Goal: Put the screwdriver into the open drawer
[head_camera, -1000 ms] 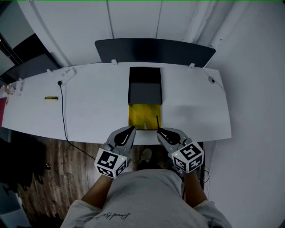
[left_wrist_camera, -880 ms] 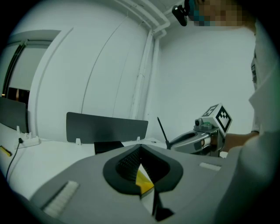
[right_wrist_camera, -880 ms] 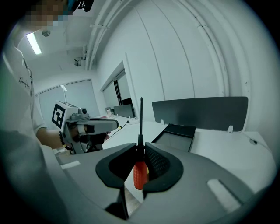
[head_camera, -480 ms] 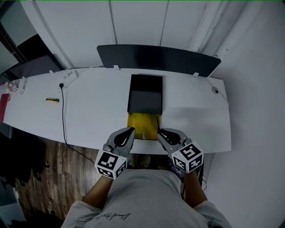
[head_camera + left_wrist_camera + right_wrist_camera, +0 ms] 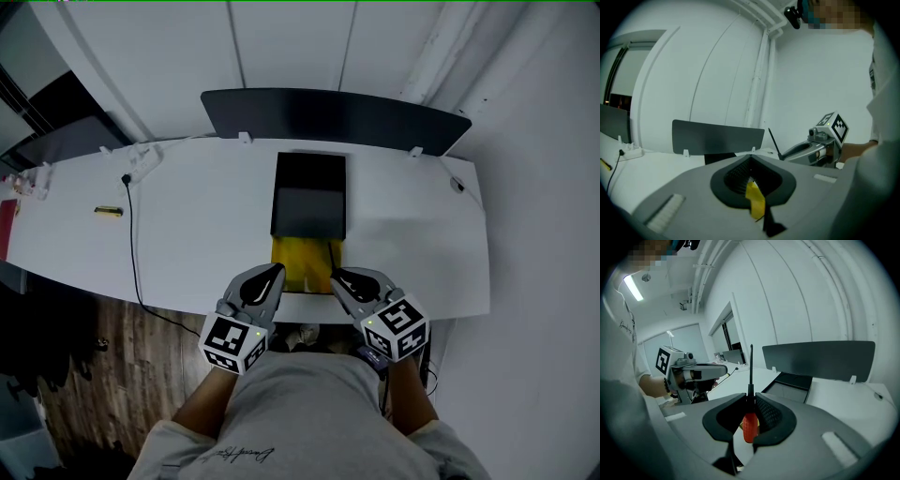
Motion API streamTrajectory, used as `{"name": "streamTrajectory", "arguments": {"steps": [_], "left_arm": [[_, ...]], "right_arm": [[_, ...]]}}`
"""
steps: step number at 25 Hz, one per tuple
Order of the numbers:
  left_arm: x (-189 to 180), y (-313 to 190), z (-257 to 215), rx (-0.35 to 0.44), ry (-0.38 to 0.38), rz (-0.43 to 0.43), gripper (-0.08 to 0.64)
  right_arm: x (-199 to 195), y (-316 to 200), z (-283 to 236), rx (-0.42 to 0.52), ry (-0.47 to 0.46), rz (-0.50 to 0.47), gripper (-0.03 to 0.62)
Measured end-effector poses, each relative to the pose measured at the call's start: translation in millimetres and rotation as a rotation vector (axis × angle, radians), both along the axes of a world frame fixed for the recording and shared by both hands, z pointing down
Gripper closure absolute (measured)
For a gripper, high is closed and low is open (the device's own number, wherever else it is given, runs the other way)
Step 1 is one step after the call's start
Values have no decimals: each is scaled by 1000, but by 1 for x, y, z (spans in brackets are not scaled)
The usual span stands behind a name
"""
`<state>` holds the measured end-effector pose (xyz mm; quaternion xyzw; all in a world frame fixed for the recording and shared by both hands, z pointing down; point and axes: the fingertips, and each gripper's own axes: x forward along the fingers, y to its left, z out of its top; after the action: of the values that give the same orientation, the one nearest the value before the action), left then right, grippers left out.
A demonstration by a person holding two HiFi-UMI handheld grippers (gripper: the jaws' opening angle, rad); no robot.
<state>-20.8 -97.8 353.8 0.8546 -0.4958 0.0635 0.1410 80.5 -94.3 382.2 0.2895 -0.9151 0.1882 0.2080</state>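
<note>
Right gripper (image 5: 336, 277) is clamping the red-handled, black-shafted screwdriver (image 5: 750, 425): jaws partly closed on the handle, shaft pointing far, over the right edge of the yellow open drawer (image 5: 296, 255) at the near edge of the white table (image 5: 187, 225). Left gripper (image 5: 276, 273) is sitting closed and empty, just left.

The screwdriver (image 5: 749, 425) between the right jaws has a red handle and black shaft. Ahead of the jaws the drawer (image 5: 300, 258) is yellow inside, its cabinet (image 5: 309, 197) black, the surface (image 5: 197, 216) white. The left gripper (image 5: 277, 270) and right gripper (image 5: 334, 276) are grey with black-lined jaws; their cubes (image 5: 231, 343) carry black-and-white squares.
</note>
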Motion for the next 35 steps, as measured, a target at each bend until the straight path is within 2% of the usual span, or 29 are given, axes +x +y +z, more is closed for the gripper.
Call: {"name": "streamTrajectory", "arguments": {"steps": [12, 35], "left_arm": [[-17, -32, 6, -29, -2, 76, 560], [-27, -56, 57, -125, -10, 99, 560]], "right_arm": [[-11, -21, 13, -37, 78, 60, 517], [-20, -51, 65, -81, 226, 29, 517]]}}
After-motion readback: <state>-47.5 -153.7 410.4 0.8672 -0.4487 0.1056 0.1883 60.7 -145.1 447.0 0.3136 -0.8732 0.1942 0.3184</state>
